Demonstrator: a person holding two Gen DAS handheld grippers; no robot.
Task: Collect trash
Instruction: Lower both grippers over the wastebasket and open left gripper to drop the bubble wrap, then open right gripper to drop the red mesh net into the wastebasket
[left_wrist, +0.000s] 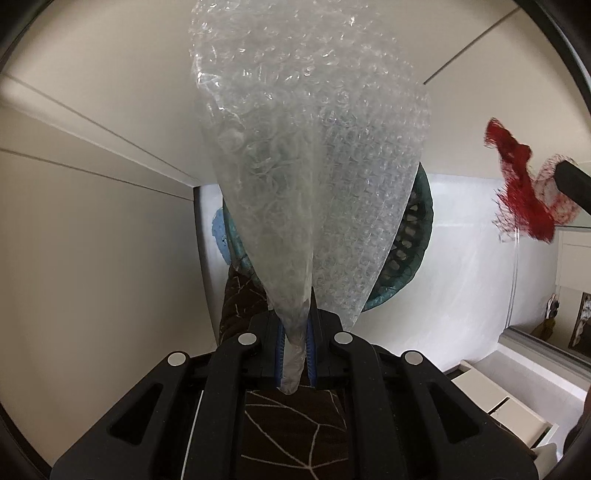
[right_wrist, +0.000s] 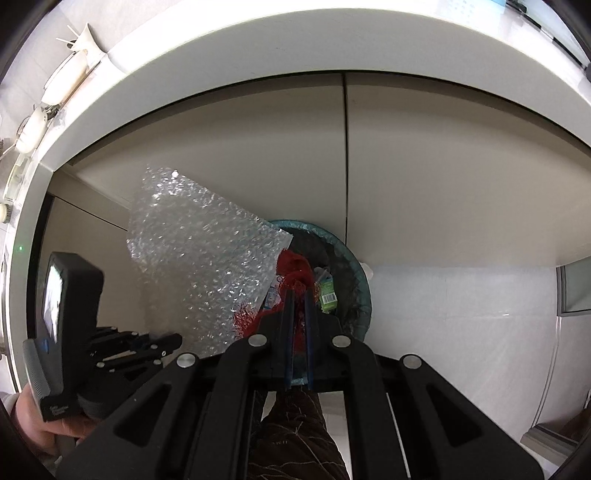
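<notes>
Both claws carry trash over the bin

Left claw is clamped on bubble wrap fanning across frame centre; right claw pinches red mesh netting over the teal-lined trash bin at centre. Risk: the broad sheet could catch the rim and spill outside. It hides most of the bin in the left view.

Looks like a home kitchen, seen low by the floor. White counter w/ stuff on top, plain cupboard doors under it, shiny white floor, & a small bin w/ trash inside.
</notes>
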